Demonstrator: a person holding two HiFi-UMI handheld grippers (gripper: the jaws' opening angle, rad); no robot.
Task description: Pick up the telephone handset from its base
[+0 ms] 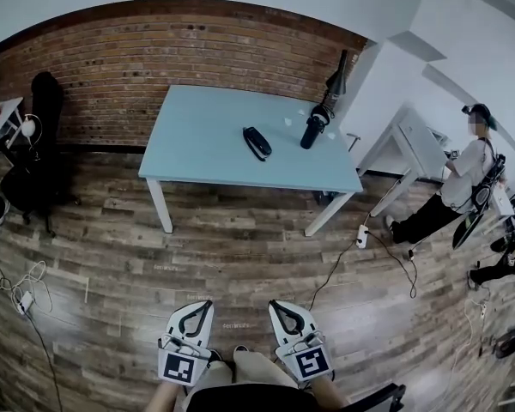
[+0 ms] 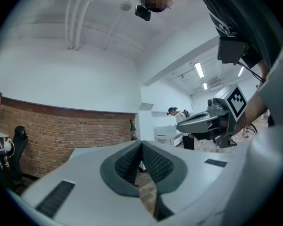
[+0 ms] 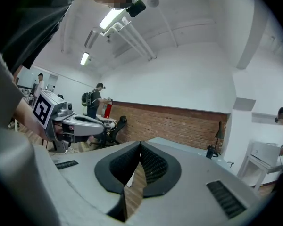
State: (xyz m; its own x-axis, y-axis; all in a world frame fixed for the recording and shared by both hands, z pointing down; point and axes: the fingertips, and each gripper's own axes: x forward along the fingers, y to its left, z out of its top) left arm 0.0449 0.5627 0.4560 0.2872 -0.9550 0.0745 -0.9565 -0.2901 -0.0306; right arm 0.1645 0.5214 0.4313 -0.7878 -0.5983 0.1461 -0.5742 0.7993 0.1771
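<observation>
The black telephone (image 1: 257, 142), handset lying on its base, sits near the middle of a pale blue table (image 1: 197, 157) far ahead across the wooden floor. Both grippers are low at the bottom of the head view, well short of the table. My left gripper (image 1: 208, 304) is shut, its ribbed pads (image 2: 132, 161) meeting with nothing between them. My right gripper (image 1: 273, 304) is shut and empty too, its pads (image 3: 153, 164) pressed together. Each gripper view shows the other gripper beside it: the right gripper (image 2: 212, 121) and the left gripper (image 3: 80, 124). The phone is not visible in either gripper view.
A black flask (image 1: 312, 130) and a dark lamp (image 1: 336, 80) stand at the table's far right. A person (image 1: 463, 178) stands by a white desk (image 1: 416, 140) at the right. An office chair (image 1: 39, 144) is at the left; cables (image 1: 21, 290) and a power strip (image 1: 361, 235) lie on the floor.
</observation>
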